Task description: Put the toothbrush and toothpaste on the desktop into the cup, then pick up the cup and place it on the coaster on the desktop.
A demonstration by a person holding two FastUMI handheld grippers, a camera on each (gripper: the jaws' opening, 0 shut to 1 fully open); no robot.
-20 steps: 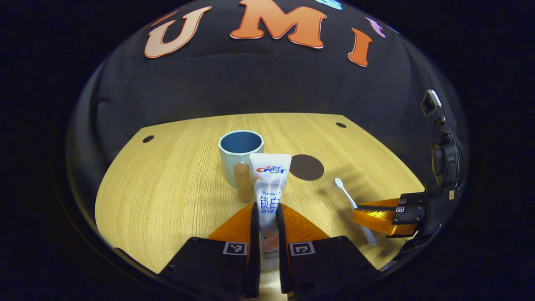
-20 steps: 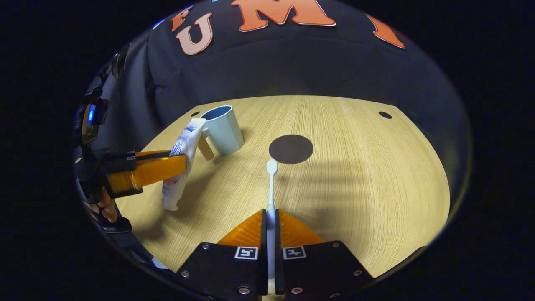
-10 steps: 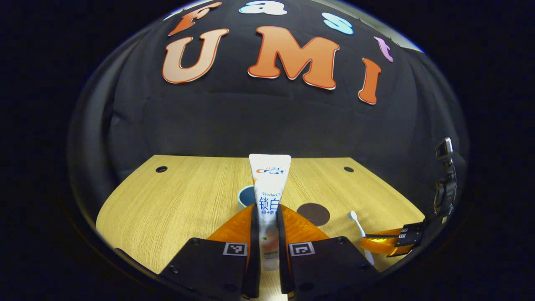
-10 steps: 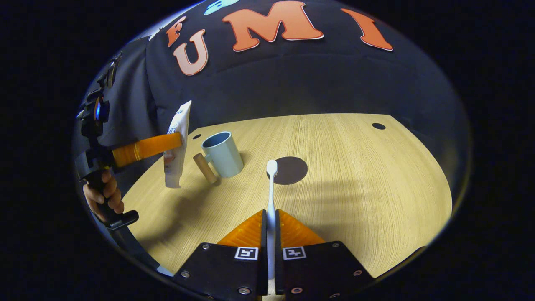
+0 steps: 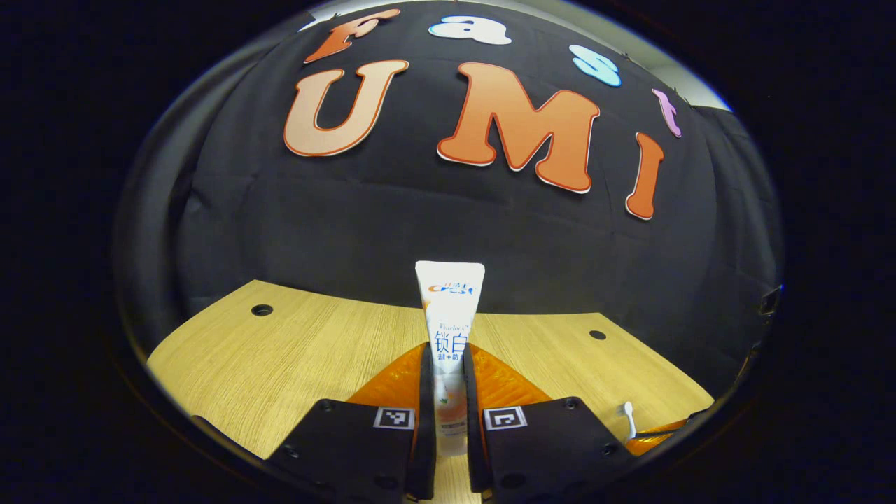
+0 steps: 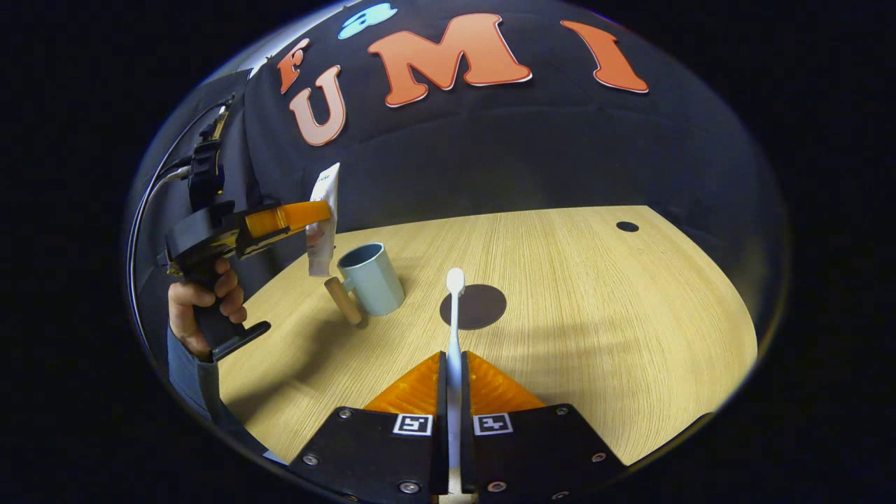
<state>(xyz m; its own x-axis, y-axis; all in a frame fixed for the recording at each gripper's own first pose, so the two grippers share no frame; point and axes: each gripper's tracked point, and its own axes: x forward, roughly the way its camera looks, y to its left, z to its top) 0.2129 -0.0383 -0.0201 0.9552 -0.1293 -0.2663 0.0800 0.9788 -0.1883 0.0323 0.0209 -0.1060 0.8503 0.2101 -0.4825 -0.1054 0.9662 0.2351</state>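
Note:
My left gripper (image 5: 445,360) is shut on the white toothpaste tube (image 5: 449,329), which stands upright between its orange fingers. In the right gripper view that same gripper (image 6: 318,210) holds the toothpaste tube (image 6: 323,224) in the air, just left of and above the pale blue cup (image 6: 371,278), whose wooden handle points down-left. My right gripper (image 6: 452,367) is shut on the white toothbrush (image 6: 454,315), head pointing forward over the dark round coaster (image 6: 473,306). The toothbrush head (image 5: 628,413) shows low right in the left gripper view.
The wooden desktop (image 6: 595,308) has small round holes near its far corners (image 6: 627,226). A hand (image 6: 199,304) grips the left gripper's handle at the table's left side. Bare wood lies to the right of the coaster.
My left gripper has risen and tilted up with the toothpaste, moving toward the cup; the cup and coaster have dropped out of its view. My right gripper lifted the toothbrush slightly.

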